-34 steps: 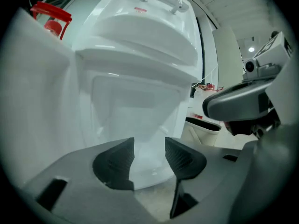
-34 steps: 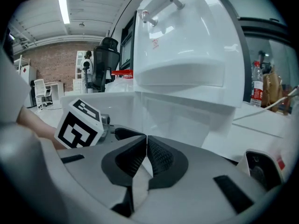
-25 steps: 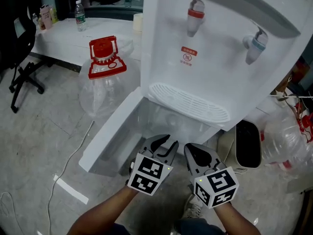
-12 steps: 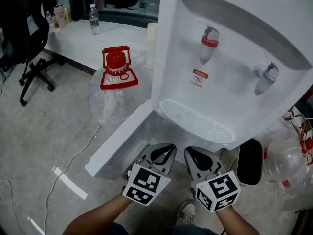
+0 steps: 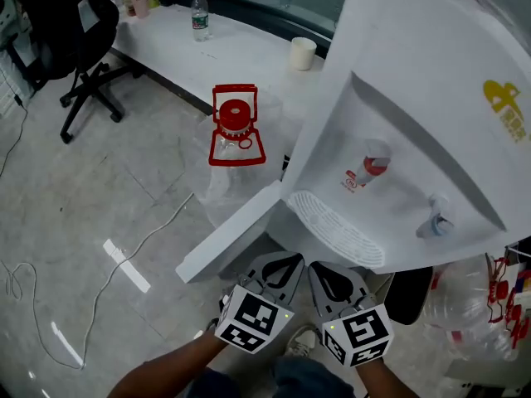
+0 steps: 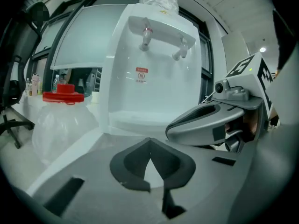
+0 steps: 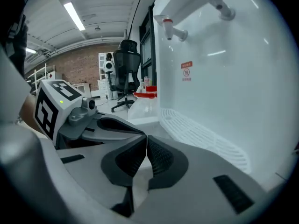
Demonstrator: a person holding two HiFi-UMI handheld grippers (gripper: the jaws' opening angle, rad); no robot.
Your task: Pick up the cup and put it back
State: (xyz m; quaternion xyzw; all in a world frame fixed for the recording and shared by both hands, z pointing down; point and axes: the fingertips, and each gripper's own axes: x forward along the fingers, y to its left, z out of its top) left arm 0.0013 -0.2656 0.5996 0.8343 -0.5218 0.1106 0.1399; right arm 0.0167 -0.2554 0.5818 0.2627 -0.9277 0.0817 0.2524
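A cream paper cup stands on the white table behind the water dispenser, far from both grippers. My left gripper hangs low in front of the dispenser's open lower door; its jaws are shut and hold nothing. Right beside it, my right gripper is also shut and empty. Each gripper shows in the other's view: the right gripper in the left gripper view, the left gripper in the right gripper view.
The white water dispenser has a red tap, a blue tap and a drip grille. A clear water jug with a red cap stands on the floor to its left. An office chair, a bottle and a floor cable lie further left.
The left gripper's jaws have closed from slightly open. The head view has risen and tilted, so the dispenser now shows from higher up; both grippers stay low, side by side.
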